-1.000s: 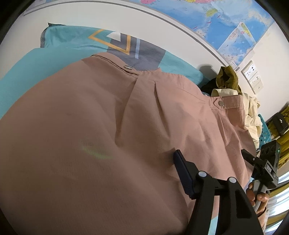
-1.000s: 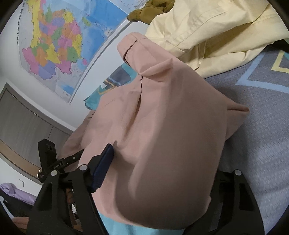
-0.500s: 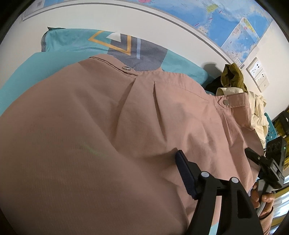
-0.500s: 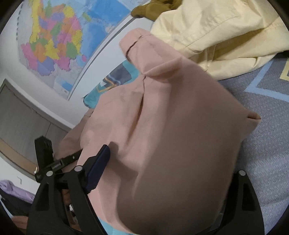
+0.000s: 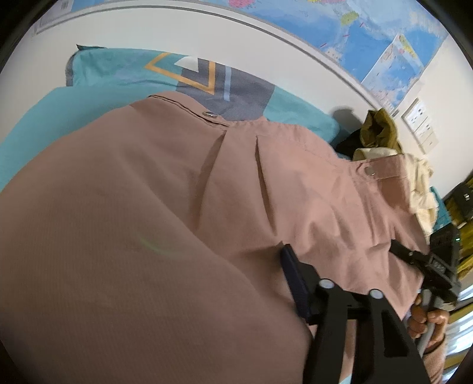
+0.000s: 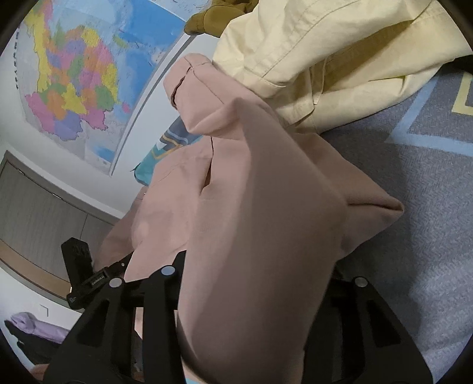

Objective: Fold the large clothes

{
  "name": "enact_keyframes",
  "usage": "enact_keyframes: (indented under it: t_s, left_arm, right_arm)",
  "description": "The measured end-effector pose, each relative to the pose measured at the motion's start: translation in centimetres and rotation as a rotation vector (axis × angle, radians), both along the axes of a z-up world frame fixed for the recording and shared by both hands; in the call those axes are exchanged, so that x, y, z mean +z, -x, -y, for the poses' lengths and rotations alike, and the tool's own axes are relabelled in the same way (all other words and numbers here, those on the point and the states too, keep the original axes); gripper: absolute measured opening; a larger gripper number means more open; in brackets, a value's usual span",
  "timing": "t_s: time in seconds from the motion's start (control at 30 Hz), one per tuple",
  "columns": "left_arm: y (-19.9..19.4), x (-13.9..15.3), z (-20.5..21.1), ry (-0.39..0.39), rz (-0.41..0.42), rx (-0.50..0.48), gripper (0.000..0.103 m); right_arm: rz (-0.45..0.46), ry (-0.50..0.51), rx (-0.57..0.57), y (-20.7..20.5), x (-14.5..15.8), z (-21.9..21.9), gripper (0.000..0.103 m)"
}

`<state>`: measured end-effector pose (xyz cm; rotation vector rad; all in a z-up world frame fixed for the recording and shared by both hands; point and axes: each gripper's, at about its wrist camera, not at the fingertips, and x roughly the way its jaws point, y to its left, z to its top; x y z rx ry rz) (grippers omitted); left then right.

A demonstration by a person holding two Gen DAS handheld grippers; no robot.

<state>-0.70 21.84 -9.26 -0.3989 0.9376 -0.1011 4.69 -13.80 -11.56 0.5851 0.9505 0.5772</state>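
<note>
A large dusty-pink garment (image 5: 183, 212) with snap buttons and pleats is spread over the bed and fills most of the left wrist view. My left gripper (image 5: 260, 280) is shut on its near edge; only one blue-padded finger (image 5: 291, 277) shows, the other is under the cloth. In the right wrist view the same pink garment (image 6: 260, 206) drapes over my right gripper (image 6: 254, 283), which is shut on it, the pads hidden by cloth. The right gripper also shows in the left wrist view (image 5: 437, 265), at the garment's right edge.
A pale yellow garment (image 6: 319, 59) and an olive one (image 6: 218, 14) are piled against the wall beyond the pink one. The bed cover (image 6: 428, 165) is grey with teal parts (image 5: 112, 71). Maps (image 6: 74, 76) hang on the wall. Wall sockets (image 5: 421, 124) sit at right.
Both grippers have kept hold of the pink garment. In the right wrist view the cloth has come closer and now covers the blue pad; the yellow garment looms larger. The left view shifted slightly.
</note>
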Motion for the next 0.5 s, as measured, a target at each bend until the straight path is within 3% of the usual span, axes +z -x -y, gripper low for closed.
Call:
enact_keyframes:
  t_s: [0.07, 0.13, 0.23, 0.27, 0.33, 0.5]
  left_arm:
    - [-0.2, 0.1, 0.2, -0.005, 0.001, -0.001, 0.064]
    - [-0.5, 0.1, 0.5, -0.025, 0.001, 0.003, 0.063]
    - [-0.8, 0.2, 0.2, -0.041, -0.008, 0.029, 0.045]
    - [-0.8, 0.1, 0.0, -0.034, -0.014, 0.037, 0.035]
    - [-0.8, 0.0, -0.5, -0.021, -0.017, 0.044, 0.029]
    - [-1.1, 0.0, -0.7, 0.02, -0.011, 0.007, 0.043]
  right_arm:
    - [0.009, 0.01, 0.006, -0.1, 0.1, -0.3, 0.043]
    - [0.004, 0.003, 0.004, -0.2, 0.0, -0.3, 0.035]
    - [-0.003, -0.022, 0.015, -0.2, -0.4, -0.3, 0.024]
    - [0.002, -0.022, 0.025, -0.2, -0.3, -0.4, 0.022]
    - [0.006, -0.017, 0.031, -0.1, -0.3, -0.6, 0.022]
    - [-0.012, -0.031, 0.039, -0.5, -0.5, -0.5, 0.03]
